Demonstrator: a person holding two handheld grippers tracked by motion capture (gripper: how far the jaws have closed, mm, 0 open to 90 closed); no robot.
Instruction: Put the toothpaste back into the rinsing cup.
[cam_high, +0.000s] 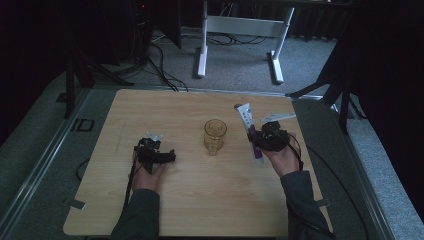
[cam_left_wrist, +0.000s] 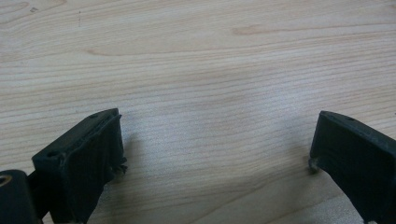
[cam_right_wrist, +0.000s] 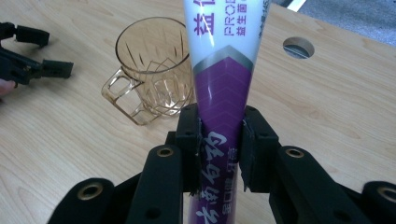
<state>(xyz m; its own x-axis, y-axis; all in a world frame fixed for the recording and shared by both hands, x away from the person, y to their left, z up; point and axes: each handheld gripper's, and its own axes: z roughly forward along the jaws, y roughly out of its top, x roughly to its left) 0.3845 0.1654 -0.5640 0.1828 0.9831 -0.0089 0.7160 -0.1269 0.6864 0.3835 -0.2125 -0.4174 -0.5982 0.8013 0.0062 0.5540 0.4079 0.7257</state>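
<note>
A white and purple toothpaste tube (cam_right_wrist: 223, 84) is clamped between the black jaws of my right gripper (cam_right_wrist: 219, 140), which grips its purple lower part. In the high view the tube (cam_high: 248, 125) slants up and away from that gripper (cam_high: 260, 140), right of centre. An amber glass mug (cam_high: 215, 135) stands upright at the table's middle, just left of the tube; its handle faces my right gripper (cam_right_wrist: 122, 93). My left gripper (cam_high: 167, 157) rests low over bare wood at the left, jaws wide apart with nothing between them (cam_left_wrist: 215, 154).
The light wooden table (cam_high: 200, 200) has a round hole (cam_right_wrist: 298, 46) near its far edge behind the tube. A white desk frame (cam_high: 240, 35) and cables lie on the grey carpet beyond the table. Dark stands flank both sides.
</note>
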